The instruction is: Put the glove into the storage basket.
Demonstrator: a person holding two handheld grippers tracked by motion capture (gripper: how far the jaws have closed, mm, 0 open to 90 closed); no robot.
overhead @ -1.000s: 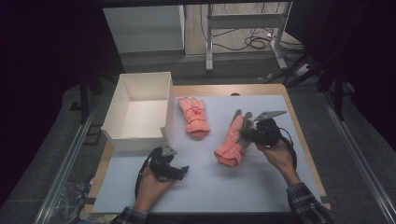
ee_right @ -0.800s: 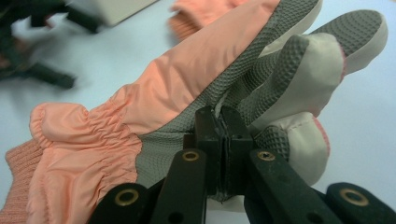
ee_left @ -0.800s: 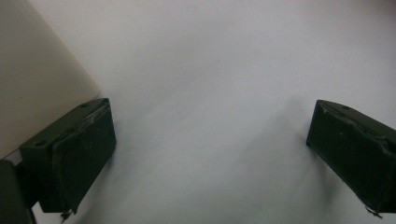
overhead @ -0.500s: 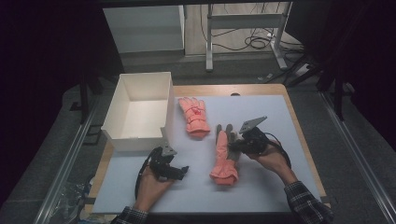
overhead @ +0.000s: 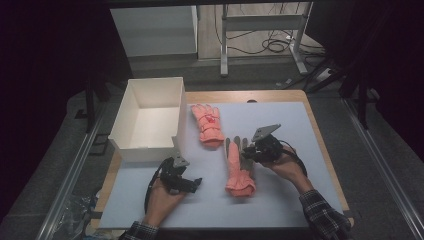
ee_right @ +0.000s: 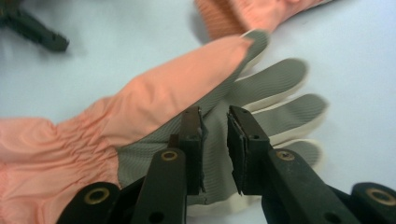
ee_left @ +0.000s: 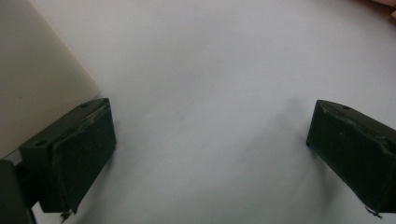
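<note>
Left gripper point(overhead: 192, 184) rests low on the counter point(overhead: 280, 200), jaws wide, nothing between them. Right gripper point(overhead: 248, 154) sits over the grey palm of the near glove point(overhead: 239, 172), jaws narrow, a slim gap showing. 2nd glove point(overhead: 207, 124) lies farther back beside the white box point(overhead: 150, 112).
</note>
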